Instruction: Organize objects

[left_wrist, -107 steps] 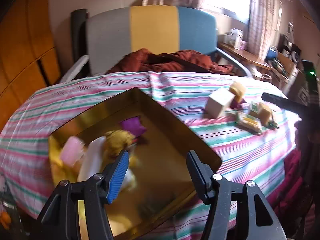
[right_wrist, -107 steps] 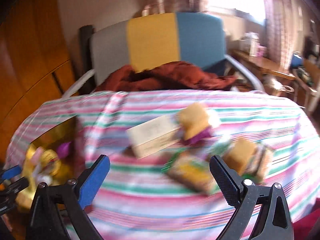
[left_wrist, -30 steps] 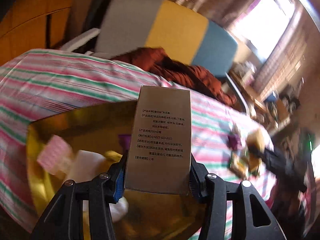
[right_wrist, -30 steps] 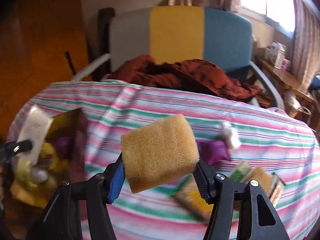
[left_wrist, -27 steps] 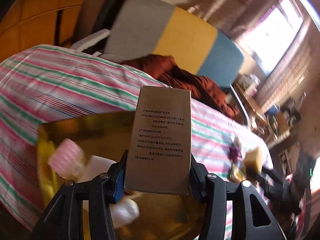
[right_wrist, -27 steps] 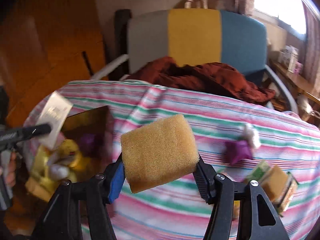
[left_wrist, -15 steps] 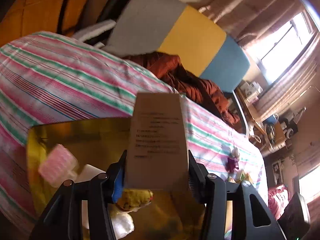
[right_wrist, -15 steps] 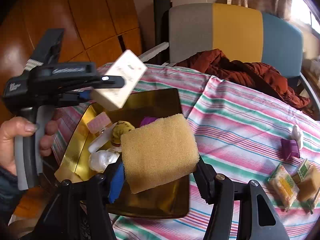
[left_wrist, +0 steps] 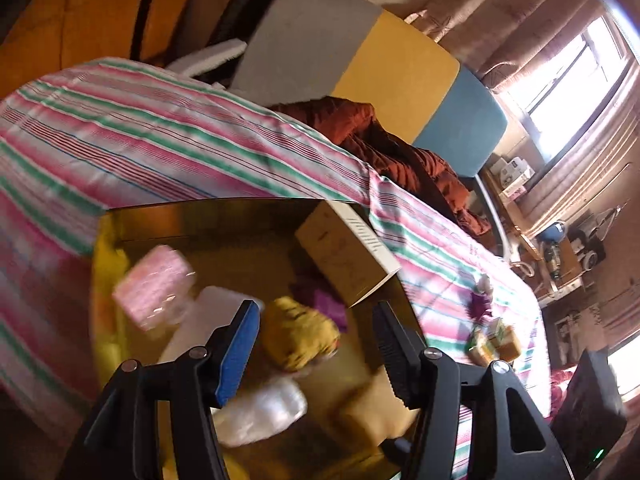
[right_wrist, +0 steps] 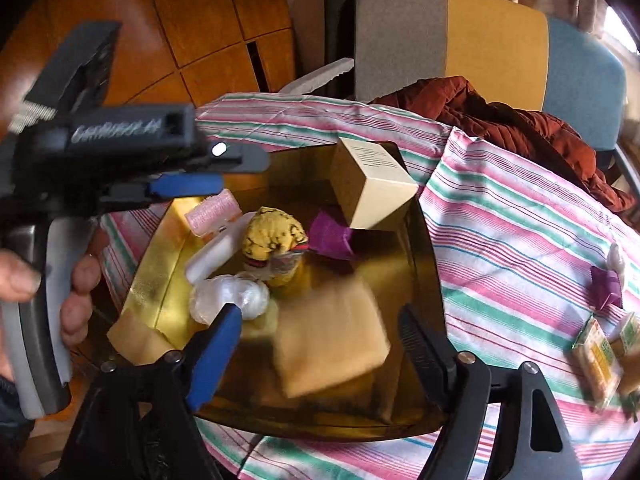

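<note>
Blurred sponge loose in gold tray, both tongs just spread, empty

Little can be read. The beige carton, leaning on the far rim of the gold tray, carries a block of small dark print on its upturned face, too fine to make out; in the left wrist view the same carton shows a row of short dark upright strokes, like a barcode, on its pale narrow side. The left tool, seen from the right wrist view over the tray's left side, bears raised lettering along its dark body, blurred past reading. Right of the tray, the yellow-and-green packets show printed marks, also illegible.
</note>
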`<state>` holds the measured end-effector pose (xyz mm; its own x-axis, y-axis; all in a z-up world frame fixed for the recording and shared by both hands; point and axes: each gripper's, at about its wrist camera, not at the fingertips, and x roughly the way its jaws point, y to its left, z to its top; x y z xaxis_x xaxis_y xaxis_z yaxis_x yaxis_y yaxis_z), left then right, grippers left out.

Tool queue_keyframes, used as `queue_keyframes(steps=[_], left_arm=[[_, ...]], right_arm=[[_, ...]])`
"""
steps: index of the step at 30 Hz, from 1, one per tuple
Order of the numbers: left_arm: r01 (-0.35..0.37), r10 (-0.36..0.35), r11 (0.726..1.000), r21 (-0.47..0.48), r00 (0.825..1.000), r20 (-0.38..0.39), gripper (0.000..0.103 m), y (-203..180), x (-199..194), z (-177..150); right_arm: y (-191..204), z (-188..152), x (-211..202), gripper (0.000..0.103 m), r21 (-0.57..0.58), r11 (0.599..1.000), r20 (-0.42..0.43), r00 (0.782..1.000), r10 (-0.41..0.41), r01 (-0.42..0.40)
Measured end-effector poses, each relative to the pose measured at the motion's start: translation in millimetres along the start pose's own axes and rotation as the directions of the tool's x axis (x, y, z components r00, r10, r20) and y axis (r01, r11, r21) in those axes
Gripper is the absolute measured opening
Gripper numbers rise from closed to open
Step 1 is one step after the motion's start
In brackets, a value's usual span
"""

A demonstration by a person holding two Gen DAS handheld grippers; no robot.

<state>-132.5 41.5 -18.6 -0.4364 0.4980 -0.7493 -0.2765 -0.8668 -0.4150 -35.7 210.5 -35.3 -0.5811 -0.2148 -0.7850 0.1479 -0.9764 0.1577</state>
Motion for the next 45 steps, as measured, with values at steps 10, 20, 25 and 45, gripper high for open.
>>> queue_keyframes(steps=[10,20,25,45], left_arm=[[-0.166,0.156,0.983,0.077,0.98,0.121,0.059,0,-39,-34],[-0.27,0.249,0.957,0.101,0.951,0.184,0.059,-5,-57,-63],[-0.328,0.304,0.939,0.106,0.932,0.198,0.059,-11,-59,-74],[-0.481,0.444,0.871,0.099,0.857,0.263,0.06,-21,-64,-85]], right_arm=[[23,-12,-9,0.085,-0.022,1.0,0.013,1.0,0.001,0.0],[27,-23,-18,0.09,0.01,0.997,0.058,0.995,-0.076,0.076],[25,-27,-25,0.092,0.03,0.993,0.097,0.989,-0.116,0.113],[13,-37,-28,0.097,0.075,0.984,0.137,0.976,-0.169,0.16]])
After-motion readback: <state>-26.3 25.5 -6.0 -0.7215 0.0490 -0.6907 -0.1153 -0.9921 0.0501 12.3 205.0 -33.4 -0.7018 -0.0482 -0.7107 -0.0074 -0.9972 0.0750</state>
